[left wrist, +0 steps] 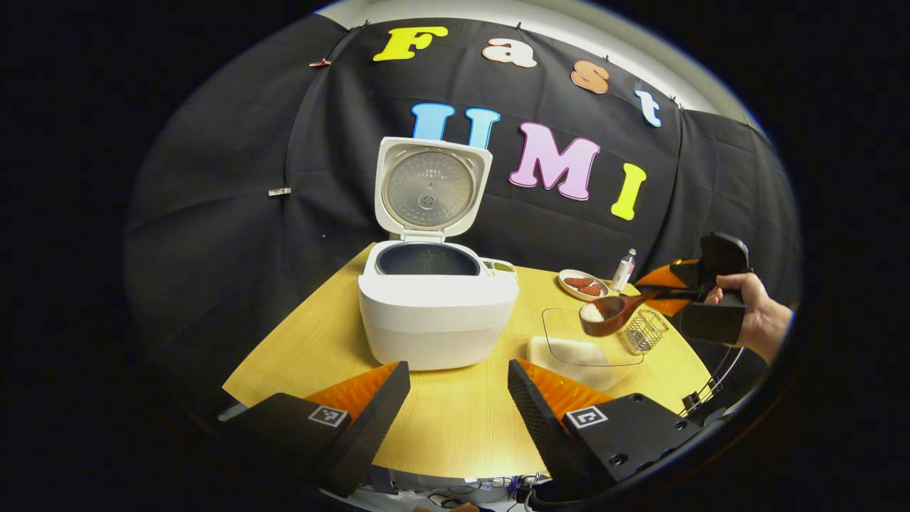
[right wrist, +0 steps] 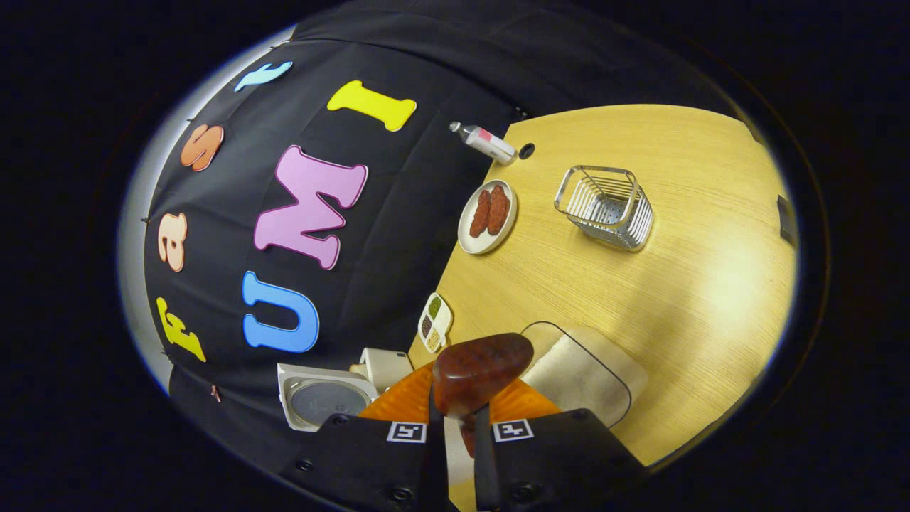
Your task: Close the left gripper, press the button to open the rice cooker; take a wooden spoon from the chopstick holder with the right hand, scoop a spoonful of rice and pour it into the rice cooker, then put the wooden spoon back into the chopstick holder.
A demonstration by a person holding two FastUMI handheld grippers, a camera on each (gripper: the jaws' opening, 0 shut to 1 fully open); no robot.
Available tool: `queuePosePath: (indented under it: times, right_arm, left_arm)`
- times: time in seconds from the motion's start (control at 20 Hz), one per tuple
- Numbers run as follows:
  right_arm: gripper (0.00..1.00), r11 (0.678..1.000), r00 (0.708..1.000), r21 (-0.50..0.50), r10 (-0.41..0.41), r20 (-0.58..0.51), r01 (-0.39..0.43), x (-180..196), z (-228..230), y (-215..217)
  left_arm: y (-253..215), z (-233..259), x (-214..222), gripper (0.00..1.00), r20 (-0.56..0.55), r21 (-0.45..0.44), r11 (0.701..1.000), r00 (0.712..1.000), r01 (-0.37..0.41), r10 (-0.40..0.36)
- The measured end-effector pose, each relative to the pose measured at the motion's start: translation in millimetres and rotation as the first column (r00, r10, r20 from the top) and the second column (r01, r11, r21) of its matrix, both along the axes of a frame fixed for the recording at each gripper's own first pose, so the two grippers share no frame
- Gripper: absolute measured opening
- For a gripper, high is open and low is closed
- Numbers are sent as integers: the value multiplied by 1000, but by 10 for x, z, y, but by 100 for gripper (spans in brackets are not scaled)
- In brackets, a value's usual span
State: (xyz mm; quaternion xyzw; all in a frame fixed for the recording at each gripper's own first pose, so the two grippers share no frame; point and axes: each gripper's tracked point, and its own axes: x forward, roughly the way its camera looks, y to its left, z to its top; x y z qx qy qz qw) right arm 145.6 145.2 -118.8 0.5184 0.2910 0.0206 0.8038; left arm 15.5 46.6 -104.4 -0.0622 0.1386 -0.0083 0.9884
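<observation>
The white rice cooker (left wrist: 437,313) stands on the table with its lid (left wrist: 426,188) up and the dark inner pot showing. My left gripper (left wrist: 458,384) hovers open in front of it, with nothing between its fingers. In the left gripper view, a hand holds my right gripper (left wrist: 665,291) at the right. It is shut on the handle of the wooden spoon (left wrist: 604,314), whose bowl carries white rice above the clear rice container (left wrist: 579,348). In the right gripper view, the spoon (right wrist: 480,370) juts out from my right gripper (right wrist: 458,419), underside towards the camera. The wire chopstick holder (right wrist: 604,206) stands empty.
A plate of reddish food (right wrist: 487,217), a small bottle (right wrist: 483,142) and a divided seasoning dish (right wrist: 435,322) sit along the table's back edge by the black cloth. The wire holder (left wrist: 643,331) stands just right of the rice container. Bare wooden table (left wrist: 455,427) lies before the cooker.
</observation>
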Motion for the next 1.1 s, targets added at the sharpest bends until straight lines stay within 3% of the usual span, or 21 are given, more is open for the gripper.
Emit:
queuePosePath:
  times: [0.25,0.5,1.1]
  right_arm:
    - [19,998,999,66,7,54,-11,182,481,185]
    - [19,992,993,100,63,97,-73,304,794,653]
    - [19,965,964,86,239,114,-249,510,868,1968]
  left_arm:
    - [48,-42,-86,95,4,-14,1000,1000,-21,21]
    - [177,-76,-160,95,3,-40,997,998,-69,69]
    - [567,-119,-169,95,-12,-65,983,985,-173,172]
